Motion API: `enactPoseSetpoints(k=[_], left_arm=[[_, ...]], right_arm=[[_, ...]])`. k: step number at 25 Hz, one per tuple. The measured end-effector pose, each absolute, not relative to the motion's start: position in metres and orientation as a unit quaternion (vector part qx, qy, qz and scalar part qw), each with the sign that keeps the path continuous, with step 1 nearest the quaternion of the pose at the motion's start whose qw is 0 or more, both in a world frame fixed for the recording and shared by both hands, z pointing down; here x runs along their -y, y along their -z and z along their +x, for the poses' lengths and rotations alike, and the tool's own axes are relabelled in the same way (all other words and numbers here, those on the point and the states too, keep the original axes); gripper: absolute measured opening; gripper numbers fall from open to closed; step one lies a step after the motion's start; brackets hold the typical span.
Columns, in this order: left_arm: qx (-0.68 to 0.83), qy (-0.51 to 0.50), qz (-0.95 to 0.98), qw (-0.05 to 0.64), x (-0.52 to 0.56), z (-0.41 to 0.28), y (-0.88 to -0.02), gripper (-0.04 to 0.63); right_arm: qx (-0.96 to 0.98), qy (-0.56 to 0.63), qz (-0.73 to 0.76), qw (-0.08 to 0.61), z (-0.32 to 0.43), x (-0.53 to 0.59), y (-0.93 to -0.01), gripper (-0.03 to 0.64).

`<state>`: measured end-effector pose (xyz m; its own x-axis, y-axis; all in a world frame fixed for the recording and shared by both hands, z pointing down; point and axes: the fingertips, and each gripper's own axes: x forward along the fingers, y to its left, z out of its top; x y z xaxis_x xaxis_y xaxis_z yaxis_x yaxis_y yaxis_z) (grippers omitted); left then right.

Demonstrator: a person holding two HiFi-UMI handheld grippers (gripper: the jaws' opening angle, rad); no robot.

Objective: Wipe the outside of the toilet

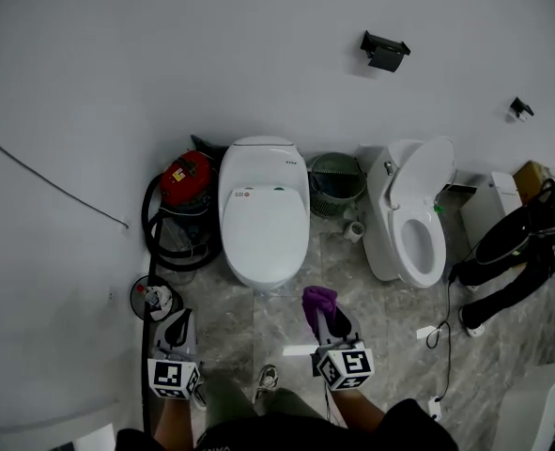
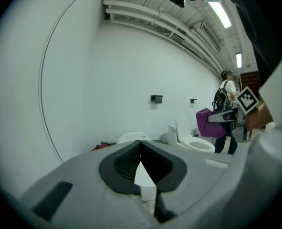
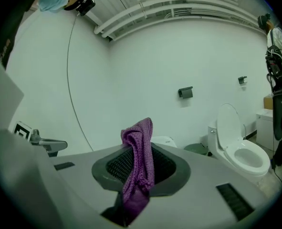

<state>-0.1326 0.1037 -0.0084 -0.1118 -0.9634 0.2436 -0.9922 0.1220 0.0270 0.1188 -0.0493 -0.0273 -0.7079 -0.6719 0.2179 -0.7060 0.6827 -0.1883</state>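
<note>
Your left gripper (image 1: 177, 319) is closed with nothing in it, low and left of the closed-lid toilet (image 1: 263, 216). Your right gripper (image 1: 326, 316) is clamped on the purple cloth (image 1: 318, 298), held near that toilet's front edge, not touching. Open-lid toilet (image 1: 418, 228) sits further right.

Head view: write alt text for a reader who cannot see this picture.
Seen from above, the right gripper holds a purple cloth just short of a white toilet with its lid closed; the left gripper is empty. A second toilet, lid up, stands to its right.
</note>
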Motion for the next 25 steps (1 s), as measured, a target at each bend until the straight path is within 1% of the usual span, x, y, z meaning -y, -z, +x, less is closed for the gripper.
enactPoseSetpoints(k=[4, 9, 14, 25], left_arm=[[0.735, -0.062, 0.671, 0.081, -0.085, -0.124, 0.052, 0.002], [0.735, -0.054, 0.67, 0.086, -0.061, -0.117, 0.099, 0.002], [0.715, -0.045, 0.696, 0.053, -0.08, -0.1, 0.12, 0.002], [0.69, -0.038, 0.722, 0.024, -0.063, -0.067, 0.166, 0.002]], right_arm=[[0.928, -0.12, 0.349, 0.053, 0.104, 0.053, 0.057, 0.081], [0.942, -0.115, 0.312, 0.043, 0.087, 0.071, 0.098, 0.081], [0.957, -0.088, 0.276, 0.036, 0.079, 0.038, 0.112, 0.081], [0.961, -0.074, 0.264, 0.025, 0.09, 0.03, 0.141, 0.081]])
